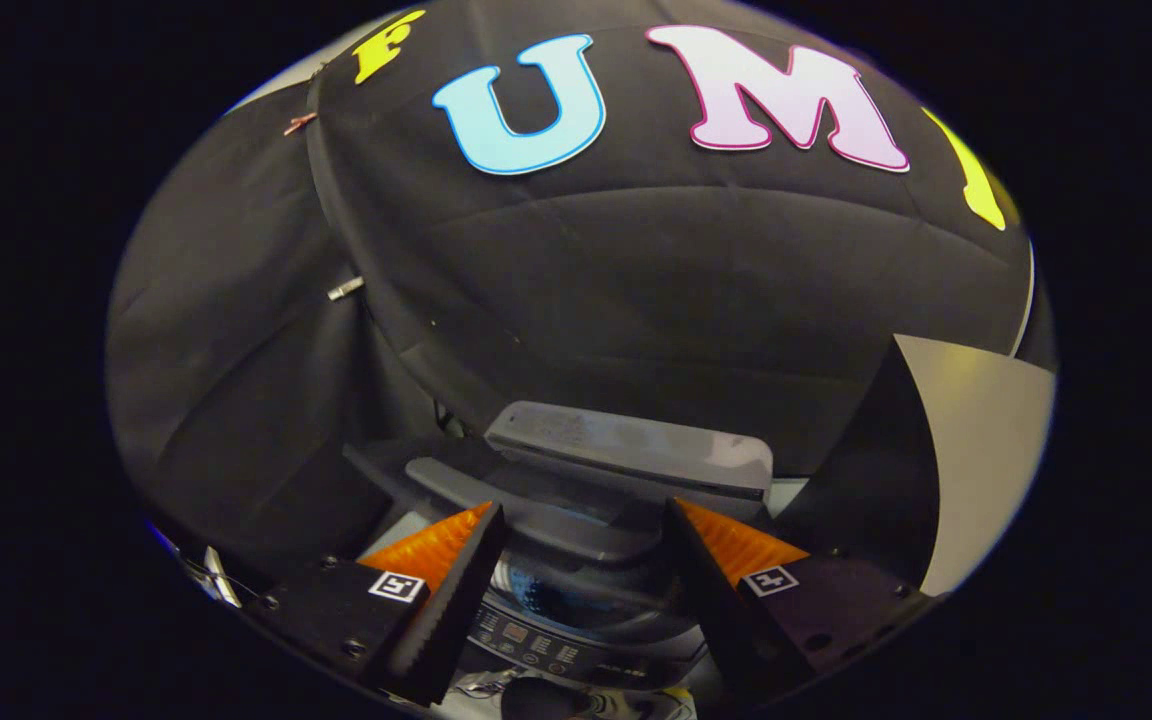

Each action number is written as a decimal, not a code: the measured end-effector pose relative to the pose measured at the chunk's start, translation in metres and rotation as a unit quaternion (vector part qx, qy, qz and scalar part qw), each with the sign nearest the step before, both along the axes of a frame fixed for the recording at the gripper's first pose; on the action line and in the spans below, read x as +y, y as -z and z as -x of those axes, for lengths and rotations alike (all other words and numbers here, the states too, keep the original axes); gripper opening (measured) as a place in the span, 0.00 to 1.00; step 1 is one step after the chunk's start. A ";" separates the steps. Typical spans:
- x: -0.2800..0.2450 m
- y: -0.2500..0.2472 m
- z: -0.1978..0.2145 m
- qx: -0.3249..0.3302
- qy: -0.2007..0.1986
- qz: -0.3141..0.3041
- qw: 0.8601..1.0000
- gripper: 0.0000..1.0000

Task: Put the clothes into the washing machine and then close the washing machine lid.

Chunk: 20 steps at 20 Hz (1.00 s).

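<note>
2 fingers of the claw (581,560) stand apart, holding nothing, above the washing machine (576,600); its lid (636,450) (raised) sits just beyond them. The drum's contents are hard to make out.

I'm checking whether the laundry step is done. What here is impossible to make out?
- Drum contents, gripper view: lid is up, but the opening is dark and partly behind the open fingers; whether clothes are inside cannot be told.
- Control panel: markings too small.
- Items below the panel: cut off by the edge.
</note>
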<state>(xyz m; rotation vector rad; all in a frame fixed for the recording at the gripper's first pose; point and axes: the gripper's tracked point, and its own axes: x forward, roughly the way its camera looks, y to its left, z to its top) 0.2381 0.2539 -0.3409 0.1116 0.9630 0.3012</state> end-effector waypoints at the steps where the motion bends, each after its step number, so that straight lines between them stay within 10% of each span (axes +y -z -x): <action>1: 0.004 0.001 0.003 0.007 0.000 -0.006 1.000 0.97; 20: 0.015 -0.155 0.038 -0.180 -0.059 -0.031 0.981 0.96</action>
